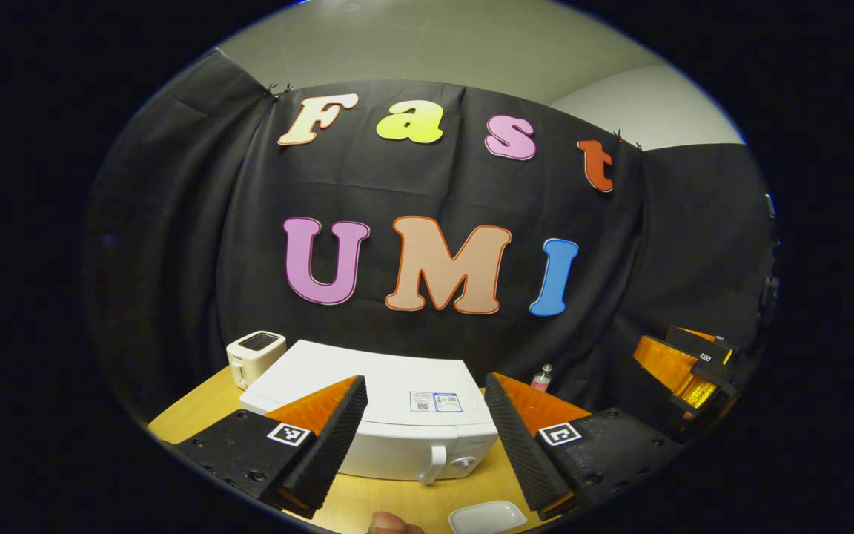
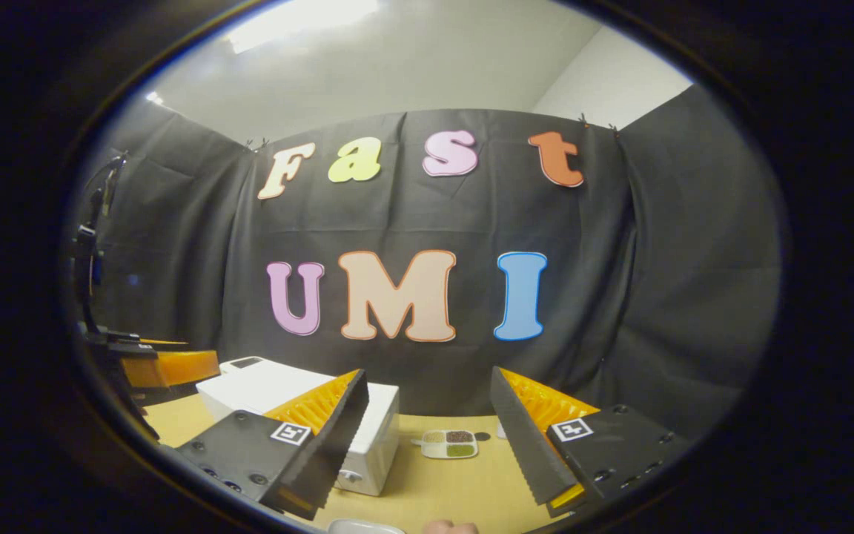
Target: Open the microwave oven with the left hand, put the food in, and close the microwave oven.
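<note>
Wooden table (image 1: 197, 408) under closed microwave (image 1: 397, 415), label (image 1: 436, 402) perhaps unreadable; both claws agape, empty.

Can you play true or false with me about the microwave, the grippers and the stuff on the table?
1. The microwave oven has its door closed. True.
2. The left gripper is squeezing the microwave's handle. False: its fingers are spread apart above the table, touching nothing.
3. A white toaster stands beside the microwave. True.
4. The right gripper is carrying the food. False: it is open and empty.
5. A small divided dish sits on the table past the microwave in the right gripper view. True.
6. The white plate is on top of the microwave. False: it lies on the table in front of it.
</note>
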`<action>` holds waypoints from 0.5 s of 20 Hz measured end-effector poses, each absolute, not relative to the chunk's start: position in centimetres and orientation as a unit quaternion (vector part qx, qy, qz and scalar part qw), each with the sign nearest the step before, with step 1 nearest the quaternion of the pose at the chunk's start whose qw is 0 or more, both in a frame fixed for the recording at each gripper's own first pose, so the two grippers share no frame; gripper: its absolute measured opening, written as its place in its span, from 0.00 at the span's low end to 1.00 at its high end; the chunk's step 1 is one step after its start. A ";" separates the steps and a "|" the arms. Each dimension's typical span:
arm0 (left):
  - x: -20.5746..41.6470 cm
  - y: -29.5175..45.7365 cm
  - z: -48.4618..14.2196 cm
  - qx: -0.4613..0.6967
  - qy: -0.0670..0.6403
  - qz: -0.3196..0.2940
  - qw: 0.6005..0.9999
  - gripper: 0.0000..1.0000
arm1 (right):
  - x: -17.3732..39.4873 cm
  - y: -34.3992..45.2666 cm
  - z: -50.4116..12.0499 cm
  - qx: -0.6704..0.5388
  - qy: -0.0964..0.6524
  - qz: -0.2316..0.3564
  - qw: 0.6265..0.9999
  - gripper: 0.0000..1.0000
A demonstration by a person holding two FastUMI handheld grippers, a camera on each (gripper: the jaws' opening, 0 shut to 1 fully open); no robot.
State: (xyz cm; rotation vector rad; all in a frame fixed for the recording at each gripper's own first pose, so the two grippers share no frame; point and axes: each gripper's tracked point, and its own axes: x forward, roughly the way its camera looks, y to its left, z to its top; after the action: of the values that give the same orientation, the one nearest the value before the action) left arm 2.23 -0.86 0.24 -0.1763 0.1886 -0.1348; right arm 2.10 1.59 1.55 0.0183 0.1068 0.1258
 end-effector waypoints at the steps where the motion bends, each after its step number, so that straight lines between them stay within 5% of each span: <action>1: 2.1 0.0 0.6 -0.075 0.092 -0.058 0.991 0.96 | 2.1 1.7 1.6 0.009 0.052 0.064 0.997 1.00; 10: 1.7 1.3 2.2 -0.023 0.062 -0.036 0.997 0.95 | 2.5 2.1 1.4 0.018 0.051 0.067 0.996 0.96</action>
State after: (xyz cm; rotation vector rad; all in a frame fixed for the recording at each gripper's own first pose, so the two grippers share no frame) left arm 1.68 1.26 2.19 -0.0462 0.1240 -0.0727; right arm 2.53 2.09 1.42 0.0360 0.1018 0.1351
